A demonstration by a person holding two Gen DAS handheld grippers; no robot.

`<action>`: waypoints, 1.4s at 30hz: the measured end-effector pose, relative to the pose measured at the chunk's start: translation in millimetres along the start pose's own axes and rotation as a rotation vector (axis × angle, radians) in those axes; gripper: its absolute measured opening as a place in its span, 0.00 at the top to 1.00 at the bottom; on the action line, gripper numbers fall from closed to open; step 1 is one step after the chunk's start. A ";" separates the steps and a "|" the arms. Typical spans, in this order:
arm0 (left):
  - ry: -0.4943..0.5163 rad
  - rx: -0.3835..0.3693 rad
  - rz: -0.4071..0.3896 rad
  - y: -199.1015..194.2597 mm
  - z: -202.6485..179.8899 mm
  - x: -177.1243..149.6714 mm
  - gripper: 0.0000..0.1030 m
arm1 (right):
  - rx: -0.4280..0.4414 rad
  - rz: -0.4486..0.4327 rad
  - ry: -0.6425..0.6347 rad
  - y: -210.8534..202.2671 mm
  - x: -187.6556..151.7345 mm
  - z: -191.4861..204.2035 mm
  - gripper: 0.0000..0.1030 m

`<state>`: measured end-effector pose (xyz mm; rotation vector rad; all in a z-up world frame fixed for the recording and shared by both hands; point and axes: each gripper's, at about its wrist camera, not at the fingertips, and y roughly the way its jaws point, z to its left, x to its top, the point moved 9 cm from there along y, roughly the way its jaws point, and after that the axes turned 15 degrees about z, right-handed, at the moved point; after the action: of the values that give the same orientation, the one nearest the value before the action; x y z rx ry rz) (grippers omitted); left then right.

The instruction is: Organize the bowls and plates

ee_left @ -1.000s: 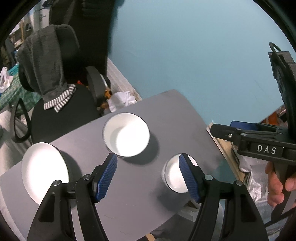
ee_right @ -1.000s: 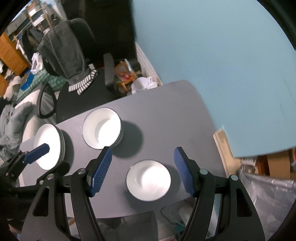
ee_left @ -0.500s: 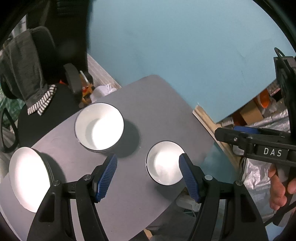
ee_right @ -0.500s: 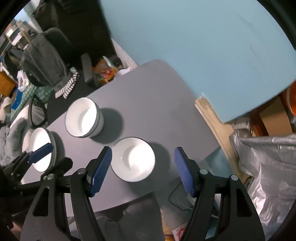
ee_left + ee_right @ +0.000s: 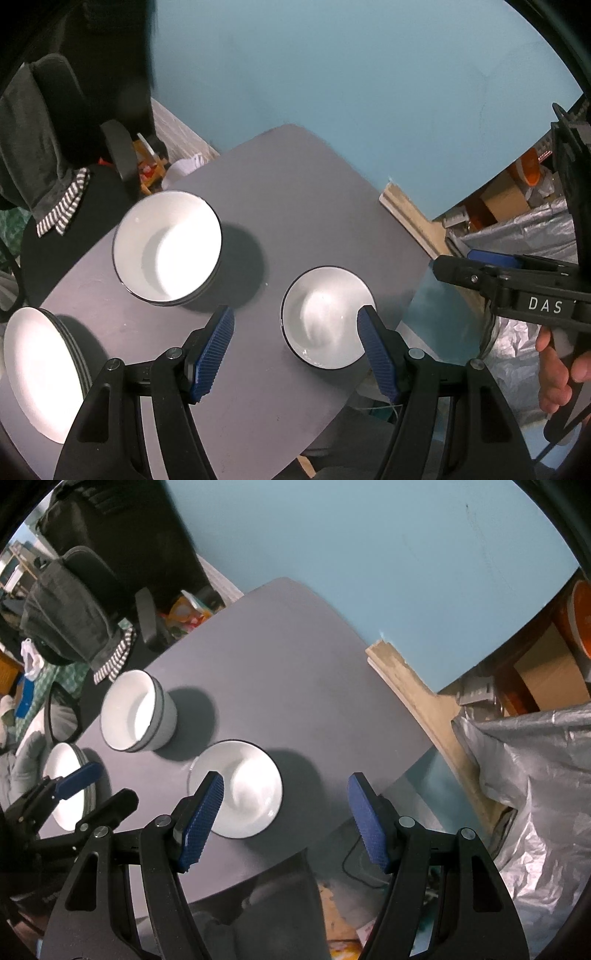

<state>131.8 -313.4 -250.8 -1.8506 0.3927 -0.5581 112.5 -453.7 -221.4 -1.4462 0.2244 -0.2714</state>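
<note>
A grey table (image 5: 295, 206) (image 5: 280, 657) holds a stack of white bowls (image 5: 166, 245) (image 5: 135, 710), a single shallow white bowl (image 5: 325, 317) (image 5: 240, 794) near the front edge, and a stack of white plates (image 5: 37, 373) (image 5: 68, 782) at the left. My left gripper (image 5: 295, 350) is open and empty above the table, with the shallow bowl by its right finger. My right gripper (image 5: 284, 816) is open and empty, hovering right of the shallow bowl; it also shows at the right of the left wrist view (image 5: 517, 284).
A black office chair with a grey garment (image 5: 40, 147) (image 5: 77, 609) stands behind the table's left. A teal wall (image 5: 332, 74) is behind. Silver plastic sheeting (image 5: 535, 794) and cardboard boxes (image 5: 546, 672) lie to the right, past the table's edge.
Both grippers have pulled back and shifted right, so the table and dishes sit lower left in view. The dishes have not moved. Both grippers stay open.
</note>
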 end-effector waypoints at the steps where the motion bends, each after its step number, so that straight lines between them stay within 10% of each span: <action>1: -0.001 -0.002 0.009 4.6 0.1 -0.1 0.32 | 0.002 0.001 -0.002 3.3 -0.1 -1.3 0.33; 29: -0.129 0.014 0.184 112.3 16.3 -9.9 0.32 | 0.100 0.136 -0.036 127.5 5.3 -13.7 0.34; 42: -0.182 -0.006 0.240 129.4 25.2 -10.9 0.57 | 0.122 0.212 -0.096 145.7 1.2 -5.1 0.68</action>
<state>136.7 -331.4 -381.7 -1.8110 0.4852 -0.2236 118.9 -443.9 -366.7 -1.2990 0.2756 -0.0418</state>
